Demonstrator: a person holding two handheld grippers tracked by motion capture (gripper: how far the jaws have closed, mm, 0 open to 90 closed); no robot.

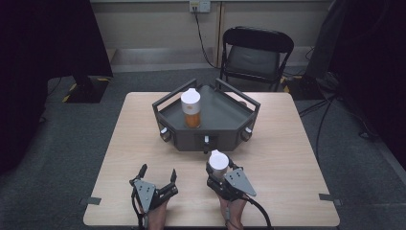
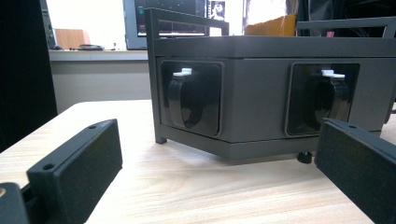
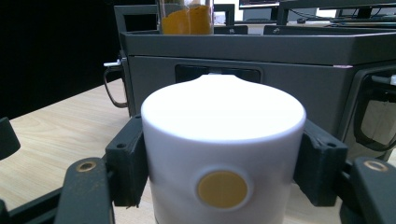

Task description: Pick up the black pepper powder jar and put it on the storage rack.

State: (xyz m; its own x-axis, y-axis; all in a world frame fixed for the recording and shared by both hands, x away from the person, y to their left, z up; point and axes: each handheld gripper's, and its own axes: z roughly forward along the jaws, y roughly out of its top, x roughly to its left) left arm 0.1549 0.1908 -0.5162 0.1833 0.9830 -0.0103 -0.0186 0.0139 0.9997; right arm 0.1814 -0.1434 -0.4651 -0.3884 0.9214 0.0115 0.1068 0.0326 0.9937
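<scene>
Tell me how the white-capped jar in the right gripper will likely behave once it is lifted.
The jar looks rigid, so the right gripper, clamped on its sides, probably won't squash it. Its smooth, glossy cap may slip. Tall and narrow, it could tip if set down carelessly.

From my seat, the left black two-jaw gripper carries a grey three-cornered plate with small screws; its flat rectangular pads are matte black, each with a screw hole. At three o'clock from it, my right black gripper wears the same plate, trailing a black cable toward six o'clock, with brass-coloured rivets.
</scene>
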